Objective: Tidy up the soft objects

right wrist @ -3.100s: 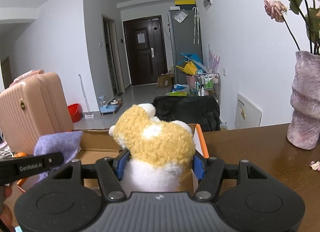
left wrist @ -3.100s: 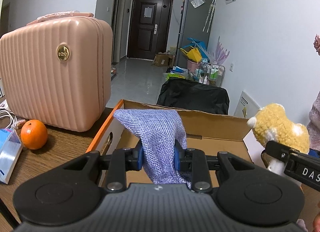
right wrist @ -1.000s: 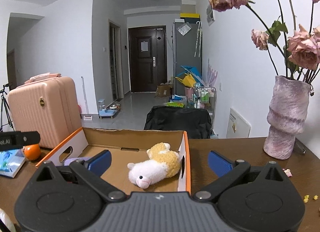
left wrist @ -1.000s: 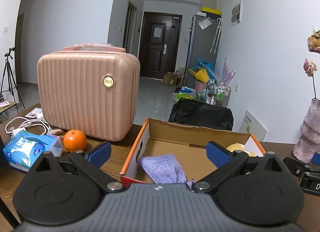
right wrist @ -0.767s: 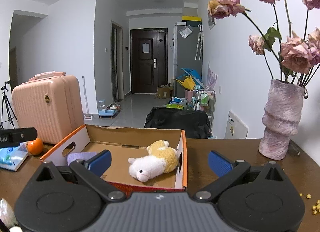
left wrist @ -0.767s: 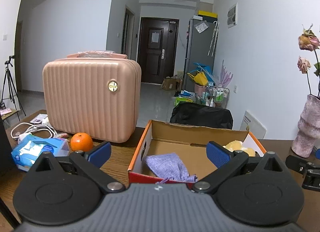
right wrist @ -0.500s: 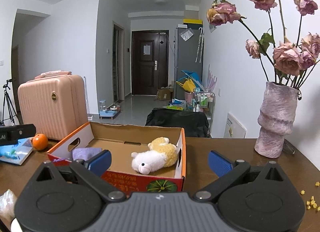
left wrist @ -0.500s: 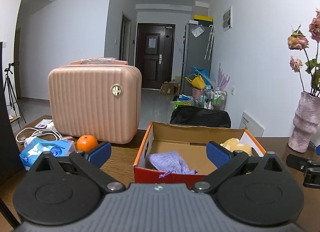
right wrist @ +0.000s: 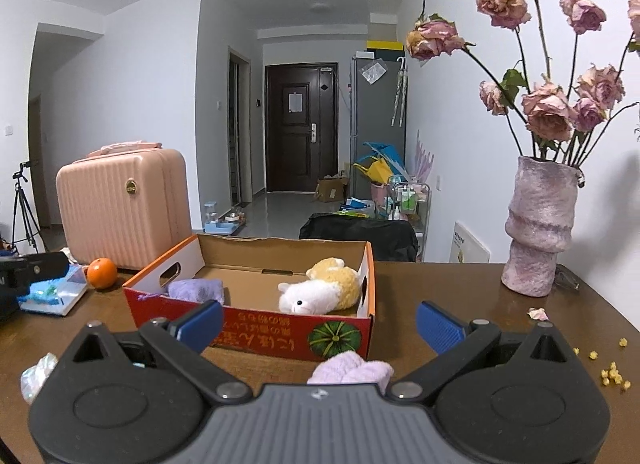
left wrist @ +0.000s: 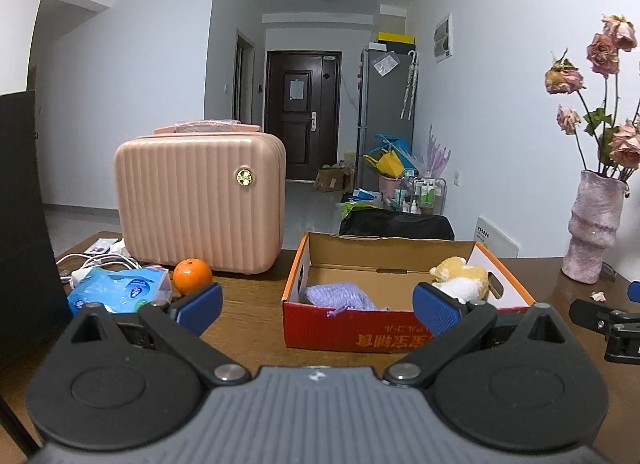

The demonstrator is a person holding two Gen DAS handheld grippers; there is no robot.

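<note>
So going left to right on the wooden table (left wrist: pixel 248 304): a blue tissue pack (left wrist: pixel 116 294), an orange (left wrist: pixel 192 276) just in front of the pink ribbed suitcase (left wrist: pixel 200 202), then the open cardboard box (right wrist: pixel 256 318). Inside it, the purple knit cloth (right wrist: pixel 196 290) sits at the left end and the yellow-and-white plush toy (right wrist: pixel 320 291) lies on its side at the right end. A pale lilac fluffy thing (right wrist: pixel 350 372) is on the table in front of the box, right by the right gripper (right wrist: pixel 319 324). Far right there's a pink vase (right wrist: pixel 538 226) with dried roses (right wrist: pixel 548 112). Left gripper (left wrist: pixel 318 306) and right one are both spread wide, holding nothing
</note>
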